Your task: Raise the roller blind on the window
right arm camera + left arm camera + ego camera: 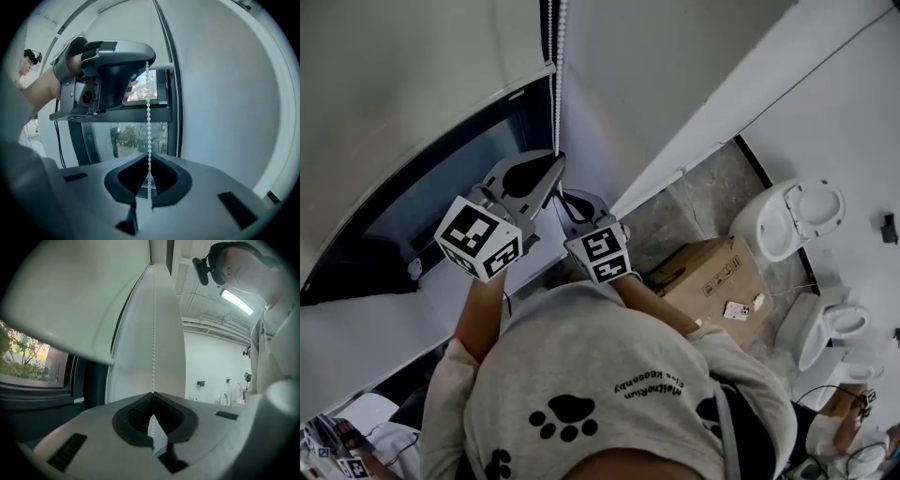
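A white bead chain (555,75) hangs down the wall beside the window (422,206). The pale roller blind (403,84) covers the window's upper part, and its bottom rail (61,341) shows in the left gripper view. My left gripper (555,161) is shut on the bead chain (153,333), which runs straight down into its closed jaws (153,393). Just below it, my right gripper (566,199) is shut on the same chain (148,117), with the beads passing between its jaws (149,161). The left gripper (108,70) appears above in the right gripper view.
A cardboard box (712,272) stands on the stone floor at the right. Past it are two white toilets (787,220) (830,328) along a white wall. A white wall panel (694,103) runs right of the chain.
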